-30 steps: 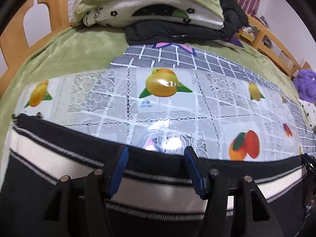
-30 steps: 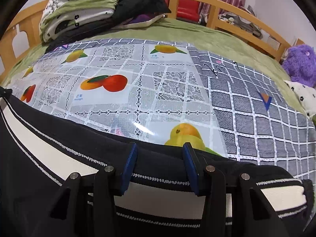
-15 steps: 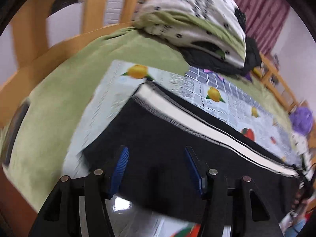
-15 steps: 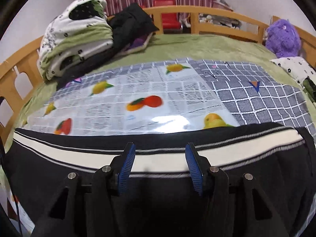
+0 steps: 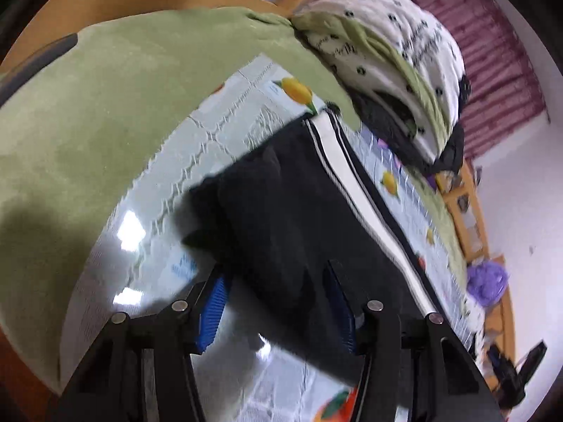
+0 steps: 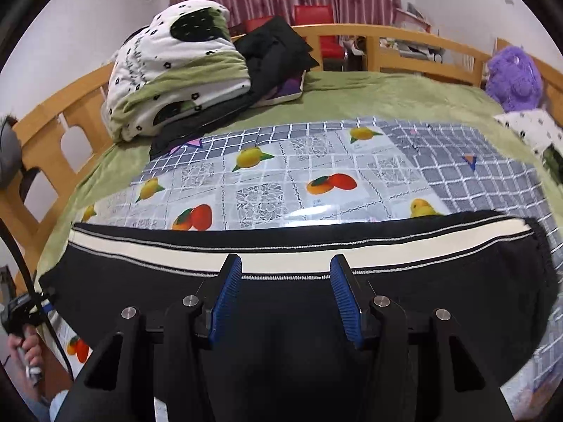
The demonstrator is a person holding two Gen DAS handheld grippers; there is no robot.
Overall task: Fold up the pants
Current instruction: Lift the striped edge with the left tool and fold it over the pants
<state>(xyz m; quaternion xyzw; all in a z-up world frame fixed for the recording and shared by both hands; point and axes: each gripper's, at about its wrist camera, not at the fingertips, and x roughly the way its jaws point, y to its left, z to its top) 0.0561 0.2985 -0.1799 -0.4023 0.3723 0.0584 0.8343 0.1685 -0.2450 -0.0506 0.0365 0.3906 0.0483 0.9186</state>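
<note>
Black pants [image 6: 281, 334] with a white side stripe [image 6: 281, 251] lie folded lengthwise on a fruit-print plastic mat [image 6: 267, 190]. My right gripper [image 6: 286, 288] hovers over the pants' middle, just short of the stripe, open with nothing pinched. In the left wrist view the pants [image 5: 292, 218] run away to the upper right, with the stripe [image 5: 355, 179] along their far side. My left gripper [image 5: 278, 302] is at their near end. Its jaws are closing around the dark edge of the cloth, and the blue pads [image 5: 211, 313] stand clear of it.
The mat lies on a green blanket [image 6: 369, 95] on a wooden-railed bed [image 6: 404, 35]. Folded bedding [image 6: 176, 70] and a dark jacket [image 6: 274, 52] are piled at the far left. A purple plush toy [image 6: 513, 77] sits at the far right. A person's hand [image 6: 26, 348] shows at bottom left.
The left gripper swung from the striped long edge round to the pants' end and rolled. The right gripper rose and pulled back, so the pants' whole length now shows.
</note>
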